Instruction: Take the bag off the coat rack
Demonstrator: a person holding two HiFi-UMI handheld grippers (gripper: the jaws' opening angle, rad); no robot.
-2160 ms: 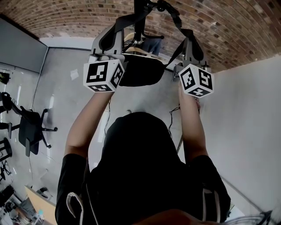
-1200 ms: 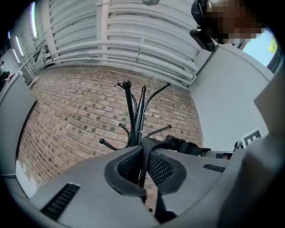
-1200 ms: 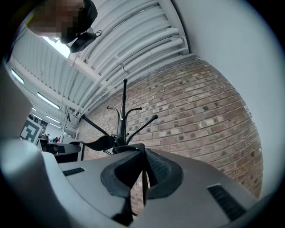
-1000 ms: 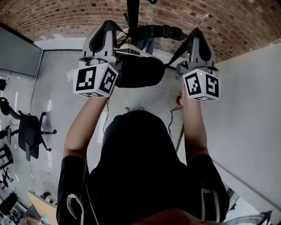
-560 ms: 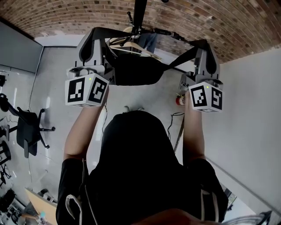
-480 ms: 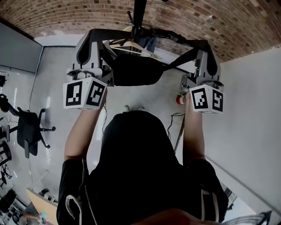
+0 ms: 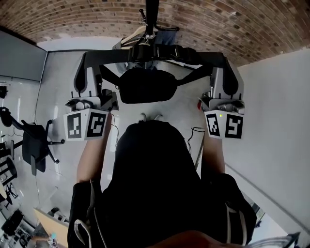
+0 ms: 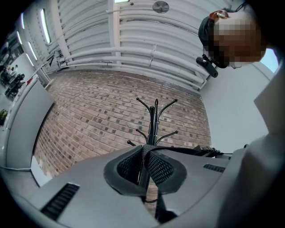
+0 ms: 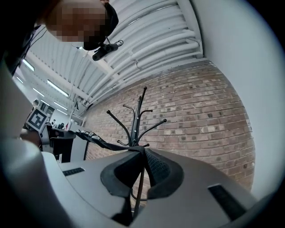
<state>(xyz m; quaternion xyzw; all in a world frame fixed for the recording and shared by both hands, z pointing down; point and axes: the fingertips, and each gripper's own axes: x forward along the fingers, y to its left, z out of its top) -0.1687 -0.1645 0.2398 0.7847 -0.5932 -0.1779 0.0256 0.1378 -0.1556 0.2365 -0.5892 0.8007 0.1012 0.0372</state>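
Brick wall (image 7: 72, 19) fills my background. My left gripper (image 8: 144, 160) and right gripper (image 9: 142, 164) each have their jaws pinched tight on the black strap (image 7: 193, 56), which stretches level between them. The black bag (image 7: 147, 86) hangs under its middle. Just beyond stands the coat rack (image 7: 151, 14); whether the strap touches it I cannot tell.

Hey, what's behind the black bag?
The coat rack stands behind the bag, with a hanger and blue garment, brick wall beyond. The bag and its strap cover the rack's lower part.
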